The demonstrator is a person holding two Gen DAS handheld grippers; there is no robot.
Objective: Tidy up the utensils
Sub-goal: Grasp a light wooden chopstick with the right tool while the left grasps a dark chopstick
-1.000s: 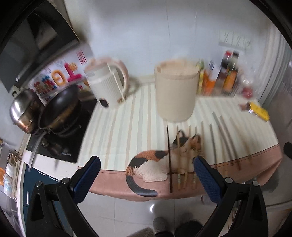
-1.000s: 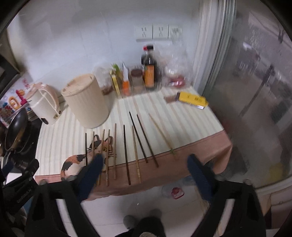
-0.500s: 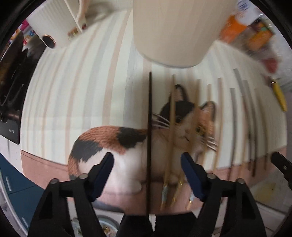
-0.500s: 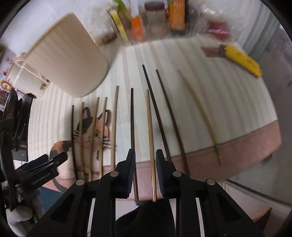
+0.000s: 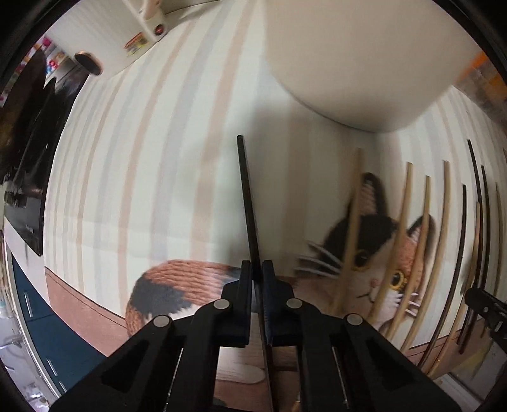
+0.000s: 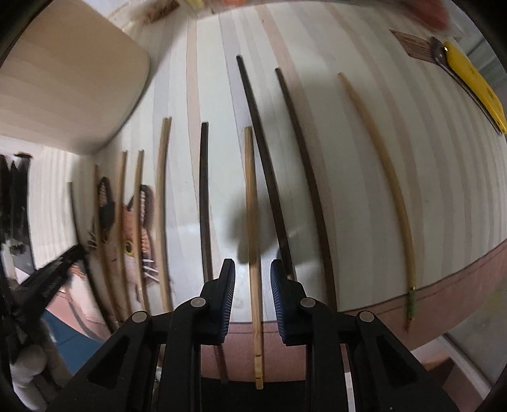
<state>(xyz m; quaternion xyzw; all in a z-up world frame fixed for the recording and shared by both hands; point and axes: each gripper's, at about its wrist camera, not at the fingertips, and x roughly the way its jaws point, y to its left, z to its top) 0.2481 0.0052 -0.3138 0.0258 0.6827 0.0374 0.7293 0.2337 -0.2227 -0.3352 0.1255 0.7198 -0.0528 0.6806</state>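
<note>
Several chopsticks lie in a row on the striped tablecloth [image 5: 152, 152]. My left gripper [image 5: 257, 269] is shut on a black chopstick [image 5: 247, 196] that points away toward the cream ribbed holder [image 5: 355, 57]. Light wooden chopsticks [image 5: 412, 241] lie to its right over the cat picture. My right gripper [image 6: 252, 269] is partly open, its jaws on either side of a light wooden chopstick [image 6: 252, 202] without touching it. Dark chopsticks [image 6: 204, 196] [image 6: 266, 164] lie on both sides of it. The holder also shows at top left in the right wrist view [image 6: 63, 79].
A white kettle [image 5: 139, 22] and a dark stove [image 5: 25, 133] are to the left. A yellow flat object [image 6: 475, 82] lies at the far right. The table's front edge with its brown border [image 6: 443, 291] is just below the grippers. My left gripper shows at left in the right wrist view [image 6: 54, 279].
Both grippers came down close to the table. The left jaws closed on the black chopstick. The right jaws, nearly shut half a second ago, now stand a little wider around the light chopstick.
</note>
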